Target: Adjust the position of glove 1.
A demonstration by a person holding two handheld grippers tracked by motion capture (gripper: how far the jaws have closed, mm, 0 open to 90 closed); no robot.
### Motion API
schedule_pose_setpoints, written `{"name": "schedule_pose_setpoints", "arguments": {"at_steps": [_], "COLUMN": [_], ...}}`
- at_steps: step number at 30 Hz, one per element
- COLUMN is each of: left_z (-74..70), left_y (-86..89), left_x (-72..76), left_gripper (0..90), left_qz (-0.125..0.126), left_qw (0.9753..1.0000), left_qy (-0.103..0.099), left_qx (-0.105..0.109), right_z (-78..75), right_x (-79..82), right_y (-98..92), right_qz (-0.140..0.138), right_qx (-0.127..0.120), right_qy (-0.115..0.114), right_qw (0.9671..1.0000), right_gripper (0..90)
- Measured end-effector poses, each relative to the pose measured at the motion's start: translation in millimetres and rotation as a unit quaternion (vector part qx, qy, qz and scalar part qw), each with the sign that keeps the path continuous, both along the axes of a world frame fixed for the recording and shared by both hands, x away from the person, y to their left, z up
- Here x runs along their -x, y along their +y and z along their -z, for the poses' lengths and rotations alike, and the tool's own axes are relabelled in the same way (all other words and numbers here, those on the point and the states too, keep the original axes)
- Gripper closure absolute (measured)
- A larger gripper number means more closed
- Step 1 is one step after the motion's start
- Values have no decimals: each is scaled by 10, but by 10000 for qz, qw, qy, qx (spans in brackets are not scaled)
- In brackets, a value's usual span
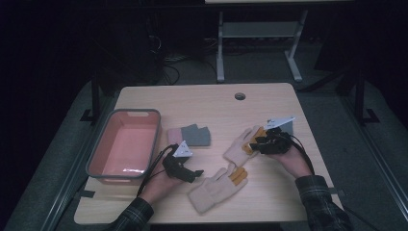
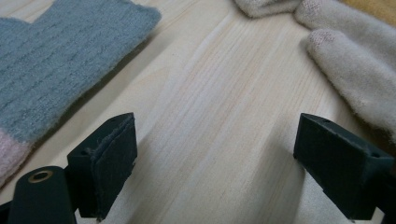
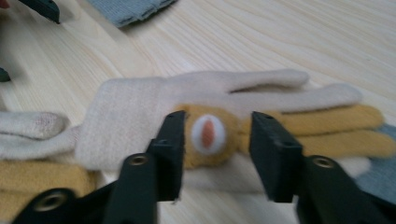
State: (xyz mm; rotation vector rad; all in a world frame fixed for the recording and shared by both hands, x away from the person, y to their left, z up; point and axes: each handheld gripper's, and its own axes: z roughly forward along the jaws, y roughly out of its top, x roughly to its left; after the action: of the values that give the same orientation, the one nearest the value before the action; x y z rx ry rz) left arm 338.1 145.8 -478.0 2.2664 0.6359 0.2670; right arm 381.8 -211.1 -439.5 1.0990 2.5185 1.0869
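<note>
High view. Wooden table (image 1: 202, 103); pink basin (image 1: 124, 144) with grey rim at its left side, nothing visible inside. Grey and pink glove (image 1: 190, 135) flat just right of the basin. Two cream gloves with mustard patches: far glove (image 1: 239, 147) at centre-right, near glove (image 1: 216, 188) toward the front edge, the two close together. Left gripper (image 1: 196, 174) held low between the basin and the near glove, tips just beside that glove. Right gripper (image 1: 257, 143) resting on the far glove's mustard part (its jaw spacing is too small to judge here).

Left gripper view. Jaws spread wide, released, bare wood between them. Grey and pink glove (image 2: 56, 70) at upper left; fingers of a cream glove (image 2: 355, 74) at upper right, neither touched.

Right gripper view. Jaws partly closed on either side of a mustard bump bearing a white and orange spot (image 3: 208, 134), on the cream glove (image 3: 135, 116); whether they actually pinch it cannot be told. Grey glove edge (image 3: 130, 11) lies farther off.
</note>
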Motion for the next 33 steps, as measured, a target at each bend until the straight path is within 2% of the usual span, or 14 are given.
{"name": "schedule_pose_setpoints", "arguments": {"at_steps": [1,2,4,12,13,15,19,21,24,25,29,33], "left_z": [0,0,0,2,2,2,2,2,2,1,0,-1], "left_y": [0,0,0,0,0,0,0,0,-1,-2,0,0], "left_x": [0,0,0,1,2,2,2,2,3,6,2,1], "left_gripper": [127,127,127,127,127,127,127,127,127,127,127,126], "left_qz": [0,1,1,-2,-4,-2,-3,-2,-7,-13,-2,1], "left_qw": [10000,10000,10000,10000,10000,10000,10000,10000,10000,10000,10000,10000], "left_qy": [0,-1,-2,-1,-4,-2,-2,-3,-3,-3,-20,-20], "left_qx": [0,-2,0,5,4,5,5,5,5,4,-7,-11], "right_z": [0,18,43,168,194,207,208,201,173,135,28,-34], "right_x": [0,-6,-21,-64,-65,-58,-40,-37,-34,-32,-17,-6], "right_y": [0,56,99,230,268,294,302,305,307,297,260,213], "right_qz": [0,46,42,9,-1,23,77,98,188,241,365,466], "right_qx": [0,26,62,266,415,542,620,623,557,482,233,18], "right_qy": [0,2,-9,-6,-82,-158,-221,-233,-284,-388,-543,-536], "right_qw": [10000,10000,10000,9996,9991,9984,9978,9977,9979,9978,9976,9975], "right_gripper": [530,478,454,441,479,502,607,630,662,670,674,674]}}
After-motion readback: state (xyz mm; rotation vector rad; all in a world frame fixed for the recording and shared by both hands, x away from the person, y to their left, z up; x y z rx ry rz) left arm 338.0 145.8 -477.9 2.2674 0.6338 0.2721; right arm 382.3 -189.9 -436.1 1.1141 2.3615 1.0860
